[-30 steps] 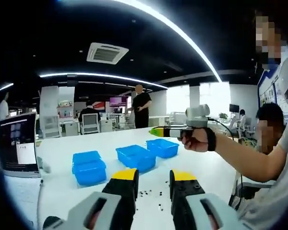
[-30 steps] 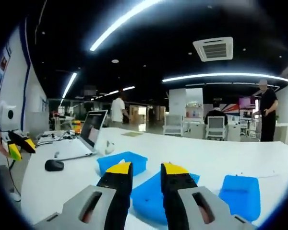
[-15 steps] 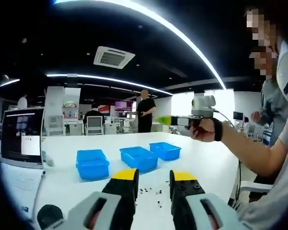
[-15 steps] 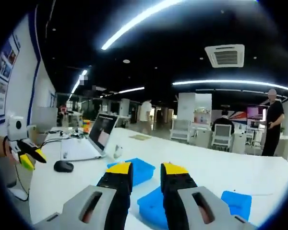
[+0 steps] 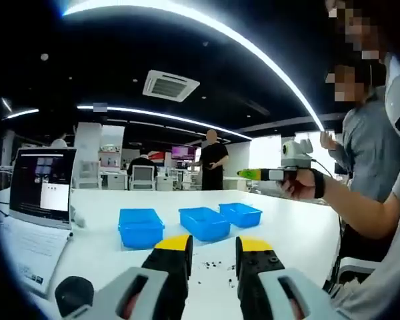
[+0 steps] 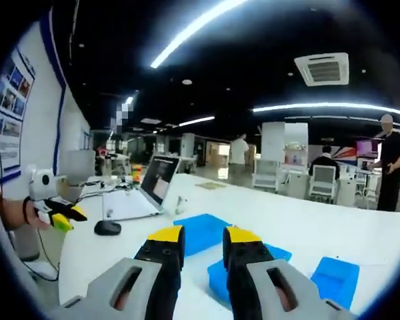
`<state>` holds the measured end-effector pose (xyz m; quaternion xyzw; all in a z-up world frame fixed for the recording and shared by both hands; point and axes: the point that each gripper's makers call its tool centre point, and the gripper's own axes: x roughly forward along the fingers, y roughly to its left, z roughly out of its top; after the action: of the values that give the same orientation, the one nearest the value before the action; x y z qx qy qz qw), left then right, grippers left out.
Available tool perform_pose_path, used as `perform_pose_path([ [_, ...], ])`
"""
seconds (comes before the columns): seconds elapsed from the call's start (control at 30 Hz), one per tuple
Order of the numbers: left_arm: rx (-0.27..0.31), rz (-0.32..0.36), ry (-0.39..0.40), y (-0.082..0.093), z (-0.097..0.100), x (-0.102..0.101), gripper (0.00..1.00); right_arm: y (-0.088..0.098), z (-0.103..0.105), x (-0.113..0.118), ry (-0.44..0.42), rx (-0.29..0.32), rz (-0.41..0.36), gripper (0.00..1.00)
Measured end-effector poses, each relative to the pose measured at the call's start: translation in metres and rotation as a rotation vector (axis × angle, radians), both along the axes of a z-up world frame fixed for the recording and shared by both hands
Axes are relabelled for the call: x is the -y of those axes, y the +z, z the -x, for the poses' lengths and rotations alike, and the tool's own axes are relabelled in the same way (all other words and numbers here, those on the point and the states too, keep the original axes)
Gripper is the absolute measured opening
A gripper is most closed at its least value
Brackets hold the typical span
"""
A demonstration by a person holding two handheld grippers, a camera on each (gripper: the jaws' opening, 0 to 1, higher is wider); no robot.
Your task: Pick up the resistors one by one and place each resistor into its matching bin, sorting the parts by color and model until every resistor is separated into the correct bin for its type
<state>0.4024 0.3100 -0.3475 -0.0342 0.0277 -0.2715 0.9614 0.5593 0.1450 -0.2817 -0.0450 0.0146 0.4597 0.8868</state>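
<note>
Basically pre-grasp: both tongs, left tongs [image 5: 213, 248] and right tongs [image 6: 204, 238], part-open, empty; next, lower to resistors [image 5: 212, 265] at 6 o'clock of bins [image 5: 204, 223].

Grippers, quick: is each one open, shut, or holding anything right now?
Left gripper: open, nothing between its jaws, raised above the table.
Right gripper: open, nothing held, above the blue bins.

Three bins [image 5: 203, 223] are set in a row on the table [image 5: 293, 230] | resistors [image 5: 213, 265] are scattered before them | a laptop [image 5: 42, 187] is placed at the left | a mouse [image 6: 108, 227] lies beside it
</note>
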Motion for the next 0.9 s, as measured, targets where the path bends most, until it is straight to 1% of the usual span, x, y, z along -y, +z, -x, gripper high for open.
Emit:
perform_pose_path([
  [0.23, -0.004, -0.006, 0.015, -0.004, -0.004, -0.003, 0.28, 0.011, 0.002, -0.005, 0.022, 0.032, 0.000, 0.25],
  [0.4, -0.008, 0.000, 0.024, -0.008, -0.006, -0.003, 0.28, 0.007, 0.003, 0.001, 0.025, 0.035, 0.020, 0.25],
  [0.5, -0.019, 0.005, 0.029, -0.014, -0.008, -0.003, 0.28, 0.002, 0.000, 0.008, 0.022, 0.036, 0.039, 0.25],
  [0.57, -0.026, 0.006, 0.032, -0.016, -0.010, -0.004, 0.28, 0.002, 0.000, 0.005, 0.025, 0.035, 0.048, 0.25],
  [0.77, -0.023, 0.001, 0.045, -0.015, -0.016, -0.009, 0.28, 0.002, -0.008, 0.000, 0.038, 0.035, 0.069, 0.25],
  [0.9, -0.032, -0.001, 0.061, -0.018, -0.020, -0.014, 0.28, 0.000, -0.014, -0.002, 0.058, 0.040, 0.099, 0.25],
])
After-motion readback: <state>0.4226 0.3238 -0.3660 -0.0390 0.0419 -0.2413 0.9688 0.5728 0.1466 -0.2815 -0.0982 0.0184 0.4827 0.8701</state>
